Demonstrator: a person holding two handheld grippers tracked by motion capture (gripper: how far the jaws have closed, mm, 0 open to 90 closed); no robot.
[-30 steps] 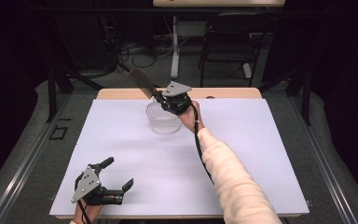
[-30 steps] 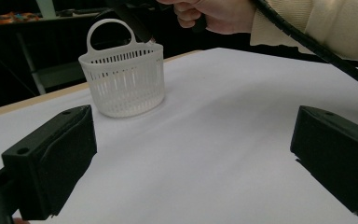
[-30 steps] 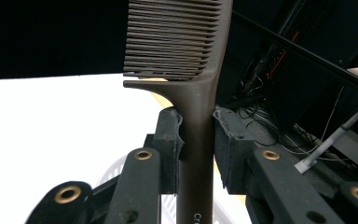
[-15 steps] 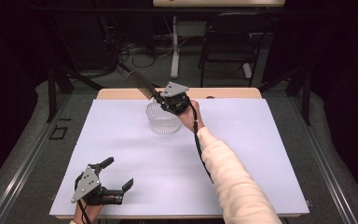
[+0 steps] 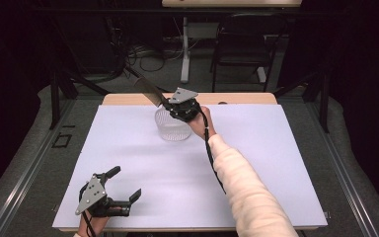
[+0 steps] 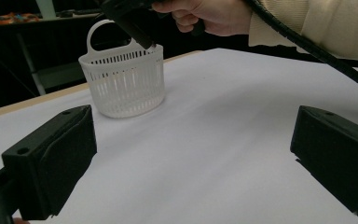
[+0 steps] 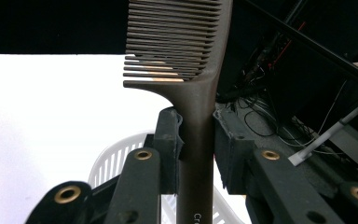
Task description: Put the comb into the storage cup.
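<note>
A dark comb (image 5: 148, 91) (image 7: 200, 93) sticks up and to the left from my right gripper (image 5: 170, 106) (image 7: 198, 126), whose jaws are shut on its handle, teeth end outward. The gripper hovers just over the rim of a small white slotted basket (image 5: 172, 129) (image 6: 123, 79) (image 7: 114, 161) standing at the far middle of the table. The comb's lower end reaches the basket's rim in the left gripper view. My left gripper (image 5: 126, 181) (image 6: 191, 154) rests near the front left corner, jaws wide open with nothing between them, pointing toward the basket.
A white sheet (image 5: 276, 163) covers the table, with a wooden strip (image 5: 246, 98) along the far edge. Dark metal rails flank both sides. Beyond the table stand a chair (image 5: 242, 44), a table leg and cables on the floor.
</note>
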